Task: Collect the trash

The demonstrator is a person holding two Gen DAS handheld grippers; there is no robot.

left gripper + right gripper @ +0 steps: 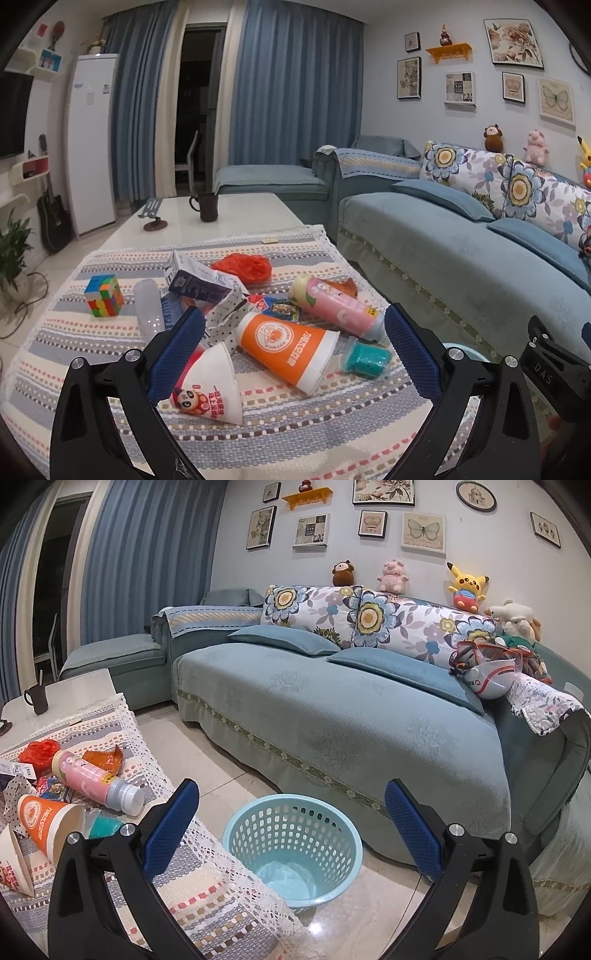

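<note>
The trash lies in a loose heap on the striped cloth (295, 435) that covers the near end of the desk (229, 210). Nearest the left tool (293, 345), whose jaws stand wide apart and empty, is an orange paper cup (286, 347) on its side. It looks light and easily crushed, so a gentle pinch across the rim or mid-wall should serve.

Just left of the orange cup lies a white paper cup (212, 387), equally flimsy. Just right of it sits a small teal tub (365, 358). Beyond the cup is a pink bottle (332, 306), smooth, round and likely to roll; take it across the body. Farther back lie a crumpled red bag (243, 267), soft and springy, and flattened cartons (199, 282), though their edges are hard to make out in the pile.

A Rubik's cube (104, 296) well left of the cup is probably not trash.

The right tool (291, 821), also spread open and holding nothing, hangs over the blue basket (291, 849) on the floor beside the desk. The cloth's lace edge (221, 867) droops near the basket rim and could snag.
</note>
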